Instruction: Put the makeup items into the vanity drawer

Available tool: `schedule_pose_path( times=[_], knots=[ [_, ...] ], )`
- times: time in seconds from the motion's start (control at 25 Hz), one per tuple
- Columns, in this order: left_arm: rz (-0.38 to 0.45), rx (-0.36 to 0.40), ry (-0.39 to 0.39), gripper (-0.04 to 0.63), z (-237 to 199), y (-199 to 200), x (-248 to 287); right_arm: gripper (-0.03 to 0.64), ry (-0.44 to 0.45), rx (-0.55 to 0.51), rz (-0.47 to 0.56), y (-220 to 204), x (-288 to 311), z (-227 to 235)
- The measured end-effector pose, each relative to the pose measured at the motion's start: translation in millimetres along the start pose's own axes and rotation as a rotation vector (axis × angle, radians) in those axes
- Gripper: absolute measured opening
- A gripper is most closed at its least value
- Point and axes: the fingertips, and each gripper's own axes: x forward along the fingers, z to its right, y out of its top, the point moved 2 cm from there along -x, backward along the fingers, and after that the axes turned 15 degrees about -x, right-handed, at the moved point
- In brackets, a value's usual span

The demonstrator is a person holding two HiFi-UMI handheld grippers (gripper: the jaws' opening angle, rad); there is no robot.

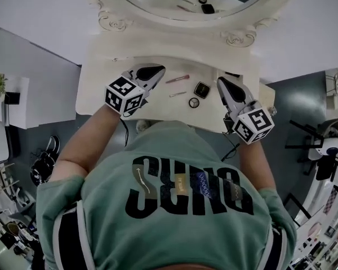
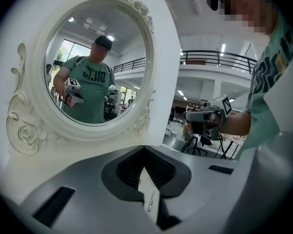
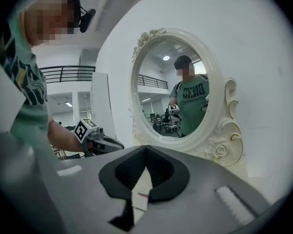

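**Lot: vanity set, task status**

1. Cream-white vanity tabletop (image 1: pixel 101 91), centre of the head view. A white oval mirror with a carved scroll frame (image 1: pixel 114 20) stands along the top edge. No drawer shows in any view. The person's green shirt (image 1: pixel 174 207) covers the tabletop's front edge, so whether the drawer is open or shut cannot be told.
2. Left gripper (image 1: pixel 160 69), left of centre, over the tabletop and pointing to the upper right. In its own view the jaws meet at the tips with nothing held between them.
3. Slim pink makeup stick (image 1: pixel 177 79), just right of the left gripper's tip, lying loose.
4. Thin pale stick (image 1: pixel 177 94), directly below the pink one and apart from it. It is too small to identify further.
5. Small round dark-rimmed compact (image 1: pixel 194 102), lower centre, near the front edge.
6. Square black compact with a light rim (image 1: pixel 201 89), just above and right of the round one.
7. Right gripper (image 1: pixel 221 82), right of centre, near the square compact and pointing to the upper left. Its jaws are likewise closed at the tips and carry nothing.

**Progress, as judged:** not begun. All four items lie on the tabletop, and none is gripped or stowed. Still to do: get the drawer open, then pick up each item and place it inside.
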Motion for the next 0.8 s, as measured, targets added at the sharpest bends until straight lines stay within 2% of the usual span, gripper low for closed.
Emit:
schedule_pose_path(
  times=[0.36, 0.64, 0.8],
  knots=[
    [-0.240, 0.014, 0.002, 0.008, -31.3, -63.4, 85.4, 0.009, -0.012, 0.012, -0.030, -46.8, 18.1, 30.8],
    [-0.448, 0.034, 0.019, 0.103, -62.4, -118.4, 134.6, 0.009, -0.037, 0.071, -0.082, -101.1, 27.9, 49.6],
    [-0.552, 0.043, 0.013, 0.126, -63.4, -146.1, 146.1, 0.009, -0.037, 0.116, -0.111, -126.7, 30.6, 51.2]
  ],
)
